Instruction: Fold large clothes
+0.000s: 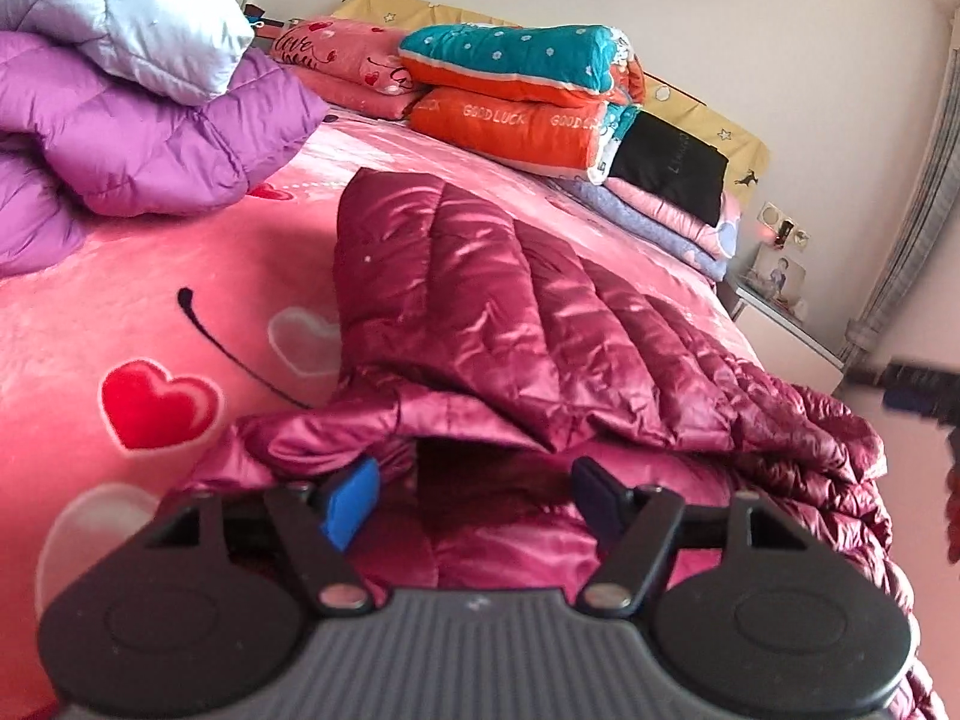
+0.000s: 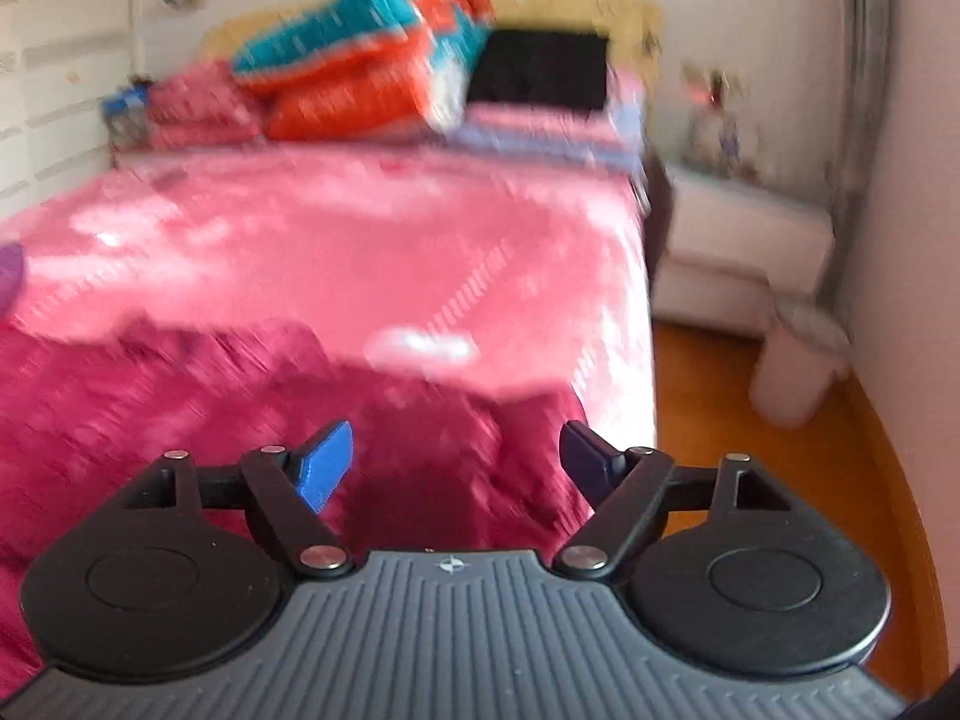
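A shiny maroon quilted down coat [image 1: 528,324] lies on the pink heart-print bed cover [image 1: 150,300], with one part folded over the rest. My left gripper [image 1: 474,501] is open, its blue fingers just above the coat's near edge and holding nothing. In the blurred right wrist view the coat [image 2: 180,420] fills the lower left of the bed [image 2: 360,252]. My right gripper [image 2: 456,468] is open and empty over the coat near the bed's right edge.
A purple and pale grey down coat [image 1: 138,114] is heaped at the left. Folded quilts [image 1: 522,90] and a black item [image 1: 666,168] are stacked at the headboard. A white nightstand [image 2: 738,252], a bin [image 2: 798,360] and wooden floor lie right of the bed.
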